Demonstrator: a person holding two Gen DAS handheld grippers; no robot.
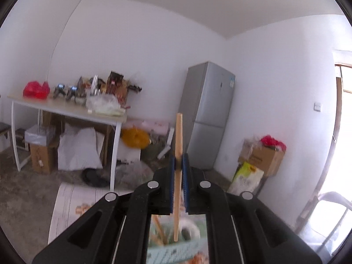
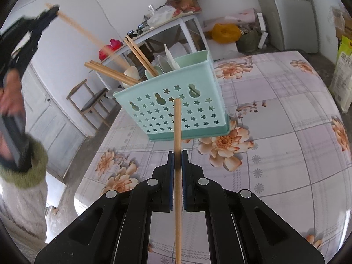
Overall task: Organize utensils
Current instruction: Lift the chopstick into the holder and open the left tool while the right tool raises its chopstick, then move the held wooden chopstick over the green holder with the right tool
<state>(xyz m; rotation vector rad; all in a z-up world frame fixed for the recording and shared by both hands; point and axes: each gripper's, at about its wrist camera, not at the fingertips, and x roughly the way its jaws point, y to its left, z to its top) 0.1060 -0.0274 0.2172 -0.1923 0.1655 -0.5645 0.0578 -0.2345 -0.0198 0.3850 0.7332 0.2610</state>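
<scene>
A mint-green utensil holder point(image 2: 176, 110) with star cutouts stands on the floral tablecloth point(image 2: 286, 145). It holds several wooden chopsticks point(image 2: 114, 73) and white spoons point(image 2: 171, 59). My right gripper point(image 2: 177, 156) is shut on a wooden chopstick point(image 2: 177, 127) pointing at the holder's front wall. My left gripper point(image 1: 178, 160) is shut on another chopstick point(image 1: 178, 136), held upright above the holder point(image 1: 173, 250), with its lower tip over the opening. The left gripper point(image 2: 52, 11) also shows at the upper left of the right wrist view, with its chopstick point(image 2: 88, 33) slanting down toward the holder.
A white side table point(image 1: 72, 112) with clutter stands by the far wall, with boxes and bags under it. A grey fridge point(image 1: 206, 114) stands in the corner. A wooden chair point(image 2: 90, 103) stands beyond the table's left edge. The person's sleeve point(image 2: 24, 169) is at left.
</scene>
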